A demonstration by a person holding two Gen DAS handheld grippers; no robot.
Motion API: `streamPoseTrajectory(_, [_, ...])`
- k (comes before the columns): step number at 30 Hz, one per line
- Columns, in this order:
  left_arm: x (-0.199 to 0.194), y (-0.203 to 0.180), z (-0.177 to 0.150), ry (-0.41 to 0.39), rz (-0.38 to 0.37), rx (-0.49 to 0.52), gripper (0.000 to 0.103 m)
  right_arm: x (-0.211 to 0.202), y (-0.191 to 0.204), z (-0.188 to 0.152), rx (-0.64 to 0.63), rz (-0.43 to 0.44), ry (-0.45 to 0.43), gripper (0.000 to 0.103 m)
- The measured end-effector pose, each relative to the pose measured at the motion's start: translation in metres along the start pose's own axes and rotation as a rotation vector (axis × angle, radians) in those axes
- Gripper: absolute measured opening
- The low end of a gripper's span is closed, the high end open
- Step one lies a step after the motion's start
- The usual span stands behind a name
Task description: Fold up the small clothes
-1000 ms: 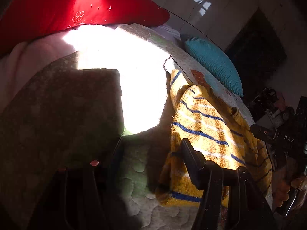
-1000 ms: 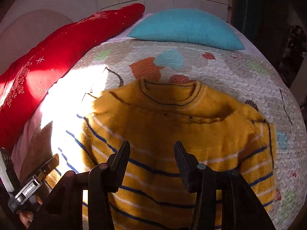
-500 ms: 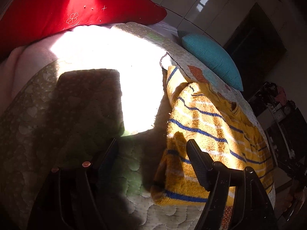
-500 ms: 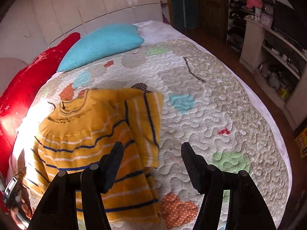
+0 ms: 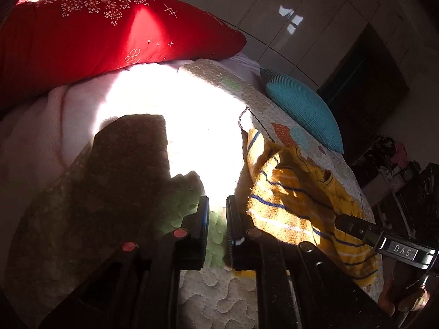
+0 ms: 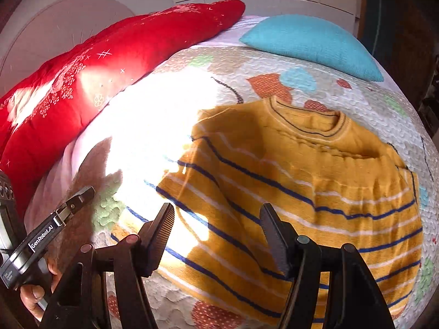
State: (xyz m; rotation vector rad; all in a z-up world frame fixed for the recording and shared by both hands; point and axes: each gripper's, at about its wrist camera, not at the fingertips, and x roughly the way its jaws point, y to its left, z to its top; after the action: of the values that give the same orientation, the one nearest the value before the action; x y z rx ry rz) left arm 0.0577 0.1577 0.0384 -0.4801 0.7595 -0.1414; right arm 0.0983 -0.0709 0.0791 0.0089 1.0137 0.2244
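A yellow knit sweater with blue and white stripes lies on the quilted bed cover, collar at the far side, both sleeves folded in over the body. In the left wrist view the sweater lies to the right. My left gripper has its jaws nearly closed with a narrow gap, holding nothing, just left of the sweater's edge. My right gripper is open and empty above the sweater's lower part. The left gripper's tip shows at the left in the right wrist view.
A red pillow lies along the left side of the bed and a teal pillow at the far end. A bright sun patch washes out the cover. Shelves with clutter stand to the right.
The left gripper's jaws have closed from wide open to a narrow gap. The right gripper swung right over the bare quilt, then back over the sweater, staying open.
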Motion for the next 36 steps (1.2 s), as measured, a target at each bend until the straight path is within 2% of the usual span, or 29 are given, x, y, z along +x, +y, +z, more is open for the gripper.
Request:
streamPoseTrajectory(1, [-0.005, 0.006, 0.002, -0.014, 0.018, -0.011, 0.033, 0.008, 0.013, 0.004, -0.025, -0.005, 0.01, 0.072])
streamPoseTrajectory(3, [-0.011, 0.019, 0.006, -0.035, 0.039, -0.049, 0.039, 0.024, 0.035, 0.01, -0.07, -0.022, 0.036, 0.074])
streamPoseTrajectory(7, [-0.013, 0.042, 0.009, -0.026, 0.072, -0.116, 0.039, 0.053, 0.07, 0.013, -0.161, -0.128, 0.081, 0.077])
streamPoseTrajectory(11, [-0.013, 0.054, 0.008, -0.011, 0.065, -0.167, 0.039, 0.072, 0.089, 0.017, -0.193, -0.231, 0.087, 0.081])
streamPoseTrajectory(16, [-0.014, 0.054, 0.006, -0.015, 0.076, -0.174, 0.04, 0.103, 0.104, 0.011, -0.283, -0.422, 0.142, 0.082])
streamPoseTrajectory(18, [-0.012, 0.054, 0.004, -0.003, 0.072, -0.178, 0.04, 0.105, 0.109, 0.009, -0.321, -0.472, 0.126, 0.081])
streamPoseTrajectory(19, [-0.01, 0.054, 0.004, 0.005, 0.073, -0.18, 0.041, 0.104, 0.111, 0.009, -0.327, -0.483, 0.122, 0.076])
streamPoseTrajectory(20, [-0.008, 0.054, 0.003, 0.013, 0.075, -0.181, 0.041, 0.103, 0.11, 0.009, -0.317, -0.478, 0.121, 0.061])
streamPoseTrajectory(21, [-0.006, 0.054, 0.003, 0.021, 0.077, -0.179, 0.041, 0.103, 0.109, 0.008, -0.307, -0.478, 0.122, 0.052])
streamPoseTrajectory(22, [-0.005, 0.053, 0.002, 0.027, 0.078, -0.177, 0.041, 0.101, 0.107, 0.009, -0.295, -0.472, 0.116, 0.037])
streamPoseTrajectory(23, [-0.004, 0.053, 0.002, 0.031, 0.078, -0.175, 0.041, 0.097, 0.103, 0.009, -0.278, -0.453, 0.108, 0.029])
streamPoseTrajectory(26, [-0.003, 0.048, 0.0, 0.033, 0.081, -0.162, 0.041, 0.078, 0.085, 0.016, -0.18, -0.339, 0.082, 0.018])
streamPoseTrajectory(28, [-0.004, 0.045, -0.001, 0.029, 0.088, -0.149, 0.041, 0.053, 0.063, 0.022, -0.089, -0.24, 0.053, 0.016])
streamPoseTrajectory(30, [-0.003, 0.042, -0.002, 0.027, 0.094, -0.139, 0.041, 0.02, 0.032, 0.029, 0.0, -0.178, -0.001, 0.015])
streamPoseTrajectory(33, [-0.001, 0.037, -0.004, 0.03, 0.099, -0.128, 0.041, -0.032, -0.038, 0.031, 0.144, -0.151, -0.076, 0.012])
streamPoseTrajectory(36, [0.0, 0.03, -0.005, 0.025, 0.096, -0.112, 0.041, -0.072, -0.125, 0.013, 0.286, -0.214, -0.127, 0.009])
